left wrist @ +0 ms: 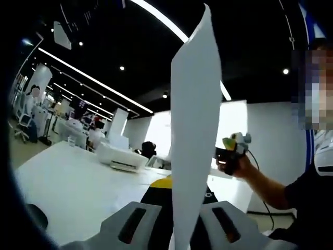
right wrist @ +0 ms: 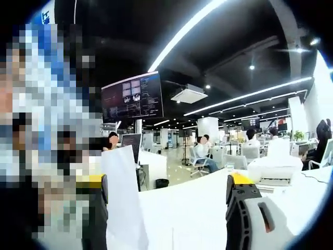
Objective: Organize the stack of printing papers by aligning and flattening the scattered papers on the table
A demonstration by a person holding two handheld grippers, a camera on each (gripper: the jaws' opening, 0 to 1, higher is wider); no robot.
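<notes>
Between the two grey jaws at the bottom of the left gripper view, the left gripper (left wrist: 176, 225) is closed on a sheet of paper (left wrist: 195, 135). The sheet stands upright, seen nearly edge-on, and rises from the jaws almost to the top of the view, widening at mid-height and tapering to a point. Behind it lies the white table (left wrist: 73, 190), with a white printer (left wrist: 122, 156) standing on its far side. To the right of the sheet, the person's hand (left wrist: 237, 164) holds the right gripper (left wrist: 235, 143) raised above the table, well apart from the paper; its jaw state cannot be judged from this view.

In the right gripper view, the right gripper's (right wrist: 171, 213) jaws stand wide apart, with nothing between them. A white sheet shows upright just beside the left-hand jaw; whether it touches that jaw cannot be determined. The table surface extends ahead, with the printer at the right. Beyond it, a large dark monitor (right wrist: 132, 97) hangs from the ceiling and seated people (right wrist: 203, 151) occupy the office background.
</notes>
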